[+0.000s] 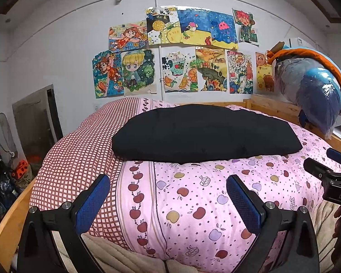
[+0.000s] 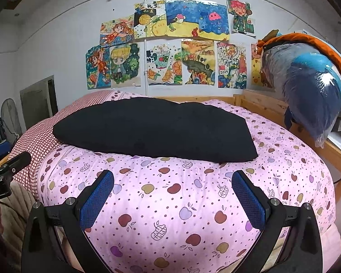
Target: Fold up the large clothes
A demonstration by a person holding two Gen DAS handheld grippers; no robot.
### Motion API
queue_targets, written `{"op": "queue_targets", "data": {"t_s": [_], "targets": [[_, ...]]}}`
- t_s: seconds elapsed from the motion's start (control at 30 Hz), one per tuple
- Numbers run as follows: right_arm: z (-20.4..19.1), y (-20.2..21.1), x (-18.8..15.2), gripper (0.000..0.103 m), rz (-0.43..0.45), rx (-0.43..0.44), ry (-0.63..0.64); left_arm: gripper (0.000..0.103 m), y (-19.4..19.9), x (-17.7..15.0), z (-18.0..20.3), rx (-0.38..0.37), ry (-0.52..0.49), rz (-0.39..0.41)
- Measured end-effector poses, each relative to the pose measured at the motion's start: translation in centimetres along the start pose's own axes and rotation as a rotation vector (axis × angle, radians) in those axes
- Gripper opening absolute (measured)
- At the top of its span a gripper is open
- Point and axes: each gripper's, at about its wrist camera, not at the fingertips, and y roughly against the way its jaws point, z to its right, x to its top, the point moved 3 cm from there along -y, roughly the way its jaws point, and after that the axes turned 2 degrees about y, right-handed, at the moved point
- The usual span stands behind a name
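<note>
— Where are your tongs?

— My left tongs (image 1: pixel 168 195) and right tongs (image 2: pixel 172 193) both hang spread wide, gripping nothing, above the near part of the pink apple-print quilt (image 2: pixel 170 204).

— And the garment?

— The black garment (image 1: pixel 204 132) lies folded on the quilt, ahead of both tongs and apart from them. Past it I see drawings (image 1: pixel 177 52) on the wall.

Left gripper (image 1: pixel 168 202) and right gripper (image 2: pixel 172 199): black frames, blue textured finger pads (image 2: pixel 97 199), silver screws, white lettering on the housings.
</note>
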Motion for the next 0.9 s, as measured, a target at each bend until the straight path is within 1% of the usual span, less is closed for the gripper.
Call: {"op": "queue_targets", "data": {"t_s": [0.9], "targets": [[-0.33, -0.22, -0.12, 0.102, -0.005, -0.003, 0.001, 0.103, -0.14, -0.44, -0.16, 0.008, -0.002, -0.005]]}}
